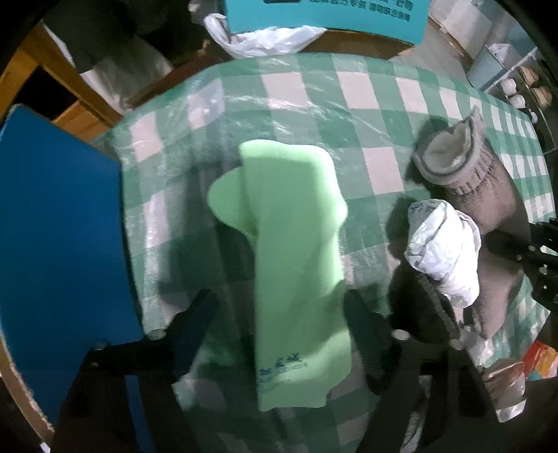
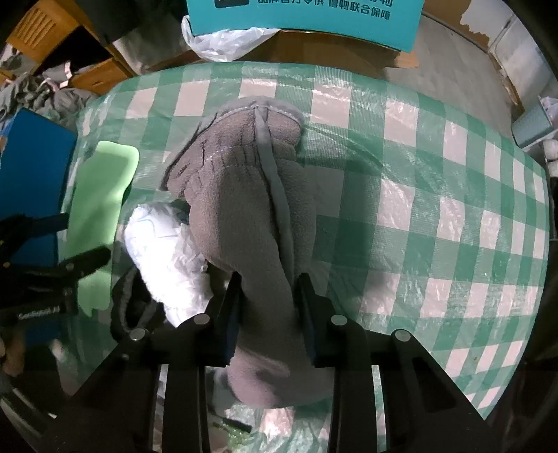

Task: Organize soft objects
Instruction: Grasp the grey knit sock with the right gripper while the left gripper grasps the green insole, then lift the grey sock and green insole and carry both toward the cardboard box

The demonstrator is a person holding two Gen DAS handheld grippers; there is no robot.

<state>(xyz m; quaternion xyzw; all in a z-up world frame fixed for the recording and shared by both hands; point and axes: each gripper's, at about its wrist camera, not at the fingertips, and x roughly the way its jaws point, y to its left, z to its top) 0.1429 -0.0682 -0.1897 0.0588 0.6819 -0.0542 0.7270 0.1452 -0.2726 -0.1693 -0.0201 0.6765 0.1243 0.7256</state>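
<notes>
A pale green foam-like sheet (image 1: 296,244) with small blue print lies lengthwise on the checked table (image 1: 348,87). My left gripper (image 1: 279,313) stands over its near part and is open. Its right finger touches the sheet's edge, while a gap shows at the left finger. A grey fleece piece (image 2: 244,195) with a stitched seam runs between the fingers of my right gripper (image 2: 270,303), which is shut on it. In the left wrist view the grey fleece piece (image 1: 470,174) shows an open cuff at the right.
A crumpled white bundle (image 2: 164,258) and a dark knitted item (image 2: 136,306) lie between the two grippers. A blue panel (image 1: 59,244) stands at the left. A teal box (image 2: 303,21) and a plastic bag (image 2: 223,41) sit beyond the table's far edge.
</notes>
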